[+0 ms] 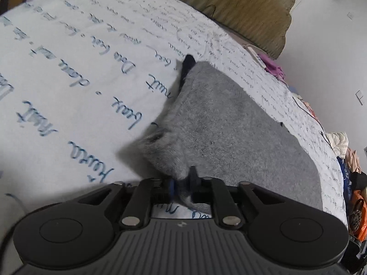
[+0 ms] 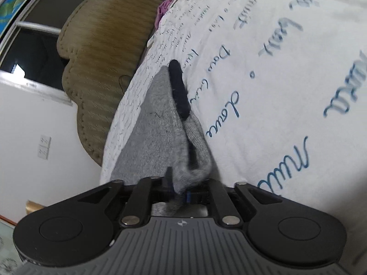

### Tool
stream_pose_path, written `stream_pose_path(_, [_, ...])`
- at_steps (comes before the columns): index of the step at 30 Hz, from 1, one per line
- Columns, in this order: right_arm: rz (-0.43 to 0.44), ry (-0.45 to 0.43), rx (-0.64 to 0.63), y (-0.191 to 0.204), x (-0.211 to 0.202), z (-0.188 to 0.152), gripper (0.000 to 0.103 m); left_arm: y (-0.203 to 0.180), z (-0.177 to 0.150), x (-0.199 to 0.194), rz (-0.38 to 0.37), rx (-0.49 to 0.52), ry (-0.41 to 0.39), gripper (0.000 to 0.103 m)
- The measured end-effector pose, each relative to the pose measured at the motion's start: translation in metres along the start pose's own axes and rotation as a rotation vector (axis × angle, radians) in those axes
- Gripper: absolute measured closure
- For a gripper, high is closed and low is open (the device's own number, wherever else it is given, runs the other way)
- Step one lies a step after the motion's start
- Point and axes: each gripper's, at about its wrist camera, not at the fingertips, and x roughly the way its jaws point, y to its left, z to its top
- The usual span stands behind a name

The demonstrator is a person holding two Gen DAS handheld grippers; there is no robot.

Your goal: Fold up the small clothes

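Note:
A small grey knitted garment point(image 1: 229, 123) with a dark navy trim point(image 1: 187, 65) lies on a white bedspread with blue handwriting print point(image 1: 68, 68). My left gripper point(image 1: 182, 186) is shut on a bunched edge of the grey garment near the camera. In the right wrist view the same grey garment point(image 2: 156, 137) stretches away with its navy trim point(image 2: 180, 91) along the right edge. My right gripper point(image 2: 180, 189) is shut on another bunched edge of it, lifted off the bedspread point(image 2: 275, 91).
An olive-brown corduroy headboard cushion point(image 1: 240, 6) stands at the bed's far end, also in the right wrist view point(image 2: 103, 57). Piled clothes point(image 1: 344, 151) and a purple cloth point(image 1: 273, 67) lie along the bed's right side. A window point(image 2: 34, 45) and a wall socket point(image 2: 43, 146) are at left.

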Motion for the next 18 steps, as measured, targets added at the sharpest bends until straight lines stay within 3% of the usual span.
stream_pose_path(2, [-0.022,-0.014,-0.048,0.006,-0.014,0.006,0.069,0.003,0.001,-0.02,0.025,0.029,-0.033,0.074])
stream_pose_path(7, [-0.131,-0.17,-0.267,0.032,-0.045,0.041,0.065,-0.002,0.021,-0.062,0.143,0.118,-0.231,0.07])
stream_pose_path(10, [-0.119,-0.121,-0.393,0.058,-0.018,0.072,0.058,-0.027,0.054,-0.042,0.192,0.236,-0.283,0.051])
stream_pose_path(12, [-0.117,-0.054,-0.463,0.074,0.016,0.093,0.051,-0.044,0.079,-0.014,0.203,0.31,-0.3,0.047])
stream_pose_path(18, [-0.141,0.079,-0.547,0.108,0.117,0.142,0.051,-0.073,0.155,0.082,0.103,0.275,-0.144,0.047])
